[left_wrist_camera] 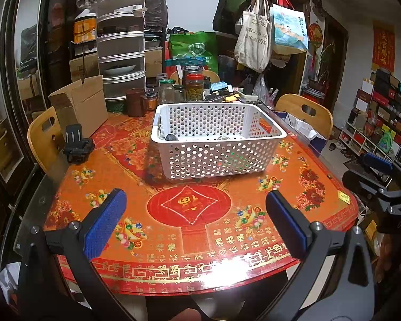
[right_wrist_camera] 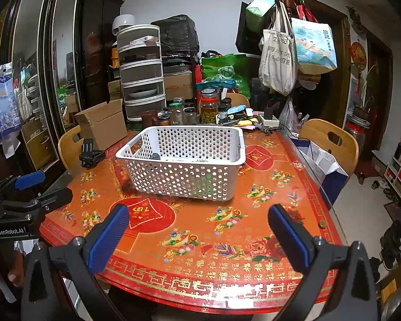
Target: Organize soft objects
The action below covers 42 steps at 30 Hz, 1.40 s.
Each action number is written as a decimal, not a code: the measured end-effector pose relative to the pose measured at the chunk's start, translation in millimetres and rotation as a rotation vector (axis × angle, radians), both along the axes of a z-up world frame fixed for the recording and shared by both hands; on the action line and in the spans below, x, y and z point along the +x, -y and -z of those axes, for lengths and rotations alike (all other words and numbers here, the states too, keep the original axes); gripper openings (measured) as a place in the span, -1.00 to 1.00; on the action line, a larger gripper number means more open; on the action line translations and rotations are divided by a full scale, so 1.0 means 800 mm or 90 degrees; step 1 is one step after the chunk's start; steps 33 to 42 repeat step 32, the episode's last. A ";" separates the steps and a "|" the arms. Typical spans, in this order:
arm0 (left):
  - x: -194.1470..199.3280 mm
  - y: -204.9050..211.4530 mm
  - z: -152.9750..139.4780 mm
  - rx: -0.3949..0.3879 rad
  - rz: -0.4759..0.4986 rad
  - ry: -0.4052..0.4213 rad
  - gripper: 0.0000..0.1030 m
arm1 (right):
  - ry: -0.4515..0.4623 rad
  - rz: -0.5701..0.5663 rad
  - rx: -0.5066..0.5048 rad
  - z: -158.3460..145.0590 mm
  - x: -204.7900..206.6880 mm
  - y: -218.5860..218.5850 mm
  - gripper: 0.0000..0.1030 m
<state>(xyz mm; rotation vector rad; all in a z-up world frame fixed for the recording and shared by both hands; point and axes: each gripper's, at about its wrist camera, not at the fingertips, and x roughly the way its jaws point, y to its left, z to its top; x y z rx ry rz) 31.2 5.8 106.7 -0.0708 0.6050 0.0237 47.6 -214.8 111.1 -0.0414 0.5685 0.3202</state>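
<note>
Cluttered shelves and bags ring the red patterned table [left_wrist_camera: 200, 240]. Both the left gripper [left_wrist_camera: 195, 222] and right gripper [right_wrist_camera: 197, 236] hover with fingers wide and empty; the white basket [left_wrist_camera: 216, 157] sits ahead between them. Its contents are barely visible, possibly 2 small items. Reaching in blind risks snagging the perforated wall.

black angular left gripper [left_wrist_camera: 192, 211] and right gripper [right_wrist_camera: 197, 222], blue textured pads [left_wrist_camera: 104, 222], silver screws
</note>
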 end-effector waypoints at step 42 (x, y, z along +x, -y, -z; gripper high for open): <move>-0.002 0.003 0.004 -0.001 0.012 0.008 1.00 | -0.003 -0.002 0.000 0.002 -0.002 -0.003 1.00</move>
